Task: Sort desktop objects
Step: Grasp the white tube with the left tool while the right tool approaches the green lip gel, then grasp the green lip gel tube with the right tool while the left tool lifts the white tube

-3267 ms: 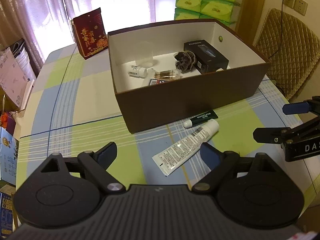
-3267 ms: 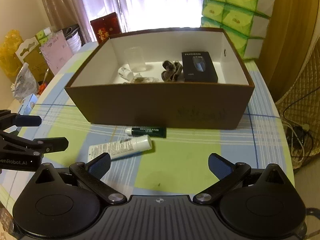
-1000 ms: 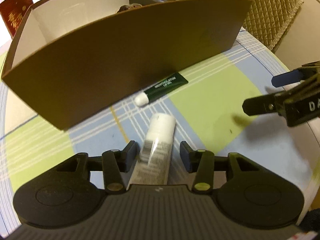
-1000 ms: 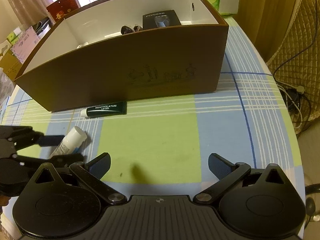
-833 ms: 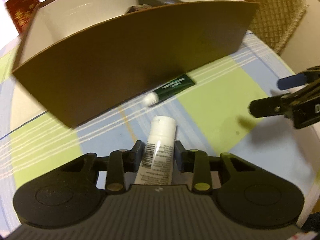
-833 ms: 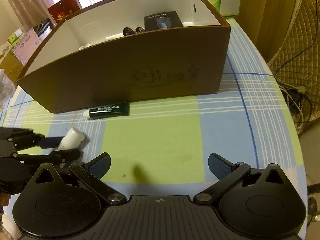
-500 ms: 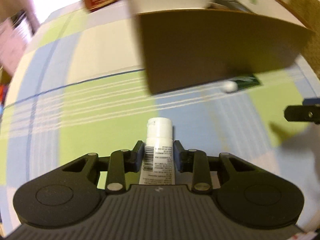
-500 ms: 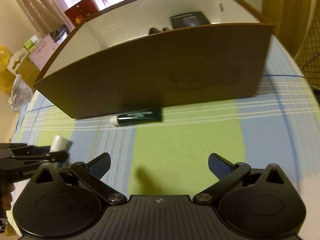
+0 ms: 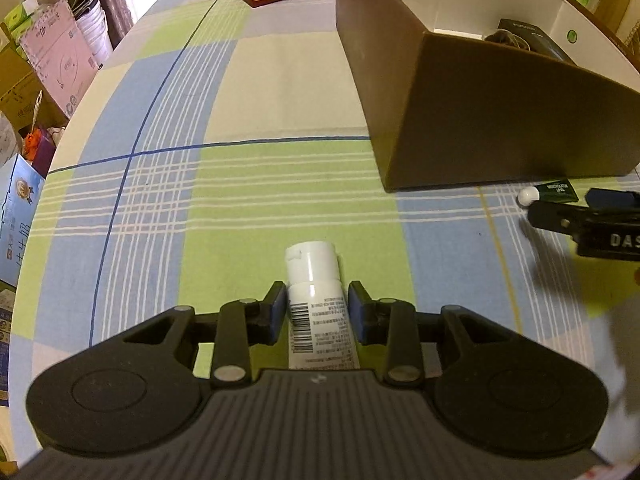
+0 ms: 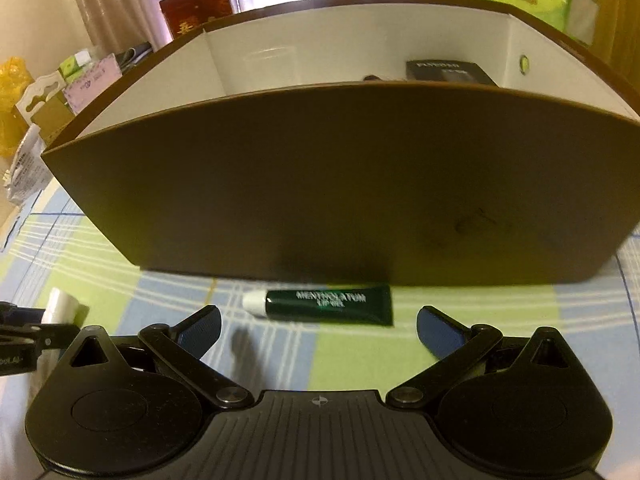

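**White tube gripped on the left, green tube waiting by the box**

The left gripper [image 9: 317,307] has its blue pads pressed against both sides of a white tube [image 9: 316,292], cap pointing away, above the checked tablecloth [image 9: 168,184]; the log-free view shows its jaws easing slightly apart, the tube between them. The right gripper [image 10: 318,328] stands wide apart with nothing between its fingers, poised close over a dark green lip-gel tube [image 10: 328,305] lying on the cloth just beside the front wall of the brown box [image 10: 320,184]. Inside the box a black carton [image 10: 448,71] rests near the right wall.
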Motion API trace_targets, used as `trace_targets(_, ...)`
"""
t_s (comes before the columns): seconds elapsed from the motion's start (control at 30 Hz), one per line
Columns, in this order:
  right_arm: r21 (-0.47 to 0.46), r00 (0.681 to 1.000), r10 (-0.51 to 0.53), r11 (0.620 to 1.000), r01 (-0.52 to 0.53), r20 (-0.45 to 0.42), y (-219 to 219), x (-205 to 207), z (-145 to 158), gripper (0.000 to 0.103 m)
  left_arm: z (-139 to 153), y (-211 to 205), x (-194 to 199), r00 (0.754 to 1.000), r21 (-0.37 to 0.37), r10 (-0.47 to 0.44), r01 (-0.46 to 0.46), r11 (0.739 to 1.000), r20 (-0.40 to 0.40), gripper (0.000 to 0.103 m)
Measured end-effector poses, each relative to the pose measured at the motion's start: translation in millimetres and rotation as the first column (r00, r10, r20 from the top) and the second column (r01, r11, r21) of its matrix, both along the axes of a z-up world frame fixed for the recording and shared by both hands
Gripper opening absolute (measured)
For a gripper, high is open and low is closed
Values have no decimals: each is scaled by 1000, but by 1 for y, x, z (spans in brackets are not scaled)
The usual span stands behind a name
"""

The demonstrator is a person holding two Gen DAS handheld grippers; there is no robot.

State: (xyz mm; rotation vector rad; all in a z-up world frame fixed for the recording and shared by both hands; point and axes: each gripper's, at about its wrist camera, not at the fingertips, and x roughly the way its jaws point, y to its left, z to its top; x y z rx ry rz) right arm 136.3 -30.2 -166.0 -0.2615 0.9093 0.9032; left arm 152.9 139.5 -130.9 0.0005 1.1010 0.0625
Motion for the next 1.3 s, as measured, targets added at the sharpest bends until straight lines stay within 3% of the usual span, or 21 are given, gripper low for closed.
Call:
trace_targets(0.2,-18,999,9,1000,-8,54,8,-5,-6,101,-1,1,3,1000,-6,-3,3,1000,4,31)
trace_targets(0.27,-40,995,15,999,-11,100,8,-10,-5,92,-1,1,5,1000,-5,-6,6,1000,5,31)
trace_targets(0.3,-50,992,23,999,-16,128,9,-11,-5,82,-2,1,6,1000,-4,-8,8,1000,6,31)
trace_targets(0.33,-44,993,19,999,-13,119,9,-10,-5,81,-2,0,7,1000,-4,-11,11,1000,6,31)
trace_targets(0.7,-60,991,66,996,-59,117,-2,-15,-5,81,-1,-5,12,1000,5,-31,31,1000,6,31)
trace_targets(1.3,-123,995,67,991,-58,69,-89,-38,1,81,3,-44,-20,987,-28,-156,155,987,-25,26)
